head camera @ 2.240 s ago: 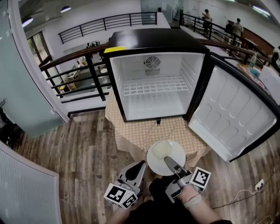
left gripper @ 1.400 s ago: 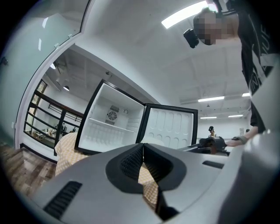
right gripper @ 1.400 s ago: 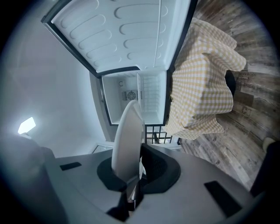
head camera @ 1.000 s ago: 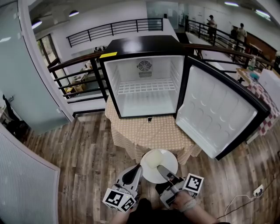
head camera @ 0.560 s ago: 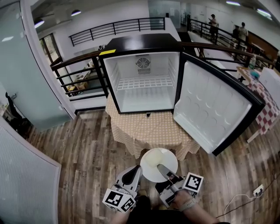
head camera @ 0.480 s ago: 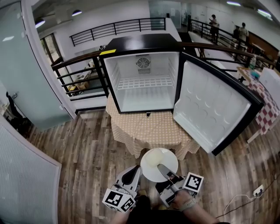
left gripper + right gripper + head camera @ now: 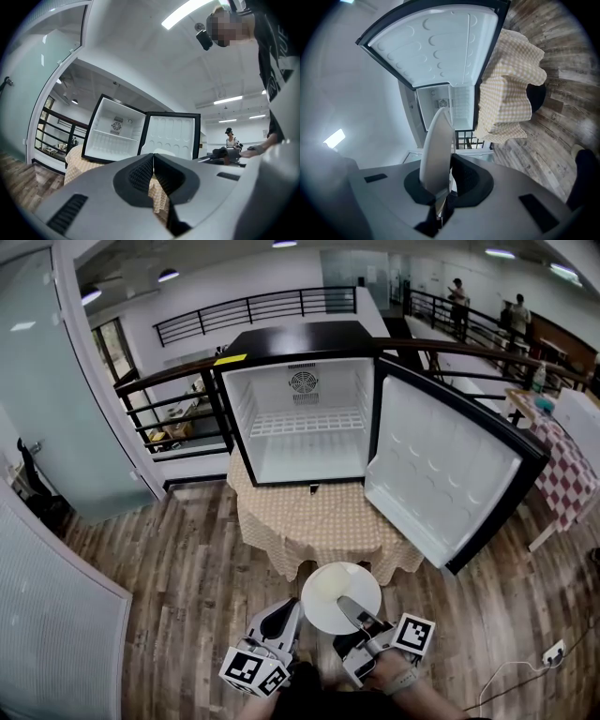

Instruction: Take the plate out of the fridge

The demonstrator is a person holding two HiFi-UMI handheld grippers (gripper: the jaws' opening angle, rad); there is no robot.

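Note:
The white plate (image 7: 337, 594) hangs over the wood floor, just in front of the table, with my right gripper (image 7: 345, 604) shut on its near rim. In the right gripper view the plate (image 7: 436, 145) stands edge-on between the dark pads, and my right gripper (image 7: 446, 190) pinches its lower edge. My left gripper (image 7: 287, 609) hangs to the left of the plate and apart from it. My left gripper (image 7: 153, 158) is shut with nothing between its jaws. The black fridge (image 7: 298, 343) stands open and bare inside, its shelf (image 7: 305, 421) holding nothing.
The fridge sits on a small table with a checked cloth (image 7: 323, 521). Its open door (image 7: 441, 470) swings out to the right. Black railings (image 7: 178, 395) run behind the fridge, a glass partition (image 7: 56, 427) stands left, and a cable (image 7: 525, 667) lies on the floor at right.
The plate and both grippers have drawn back from the fridge: the plate was over the table's front edge and now hangs over the floor. The right gripper's hold is unchanged.

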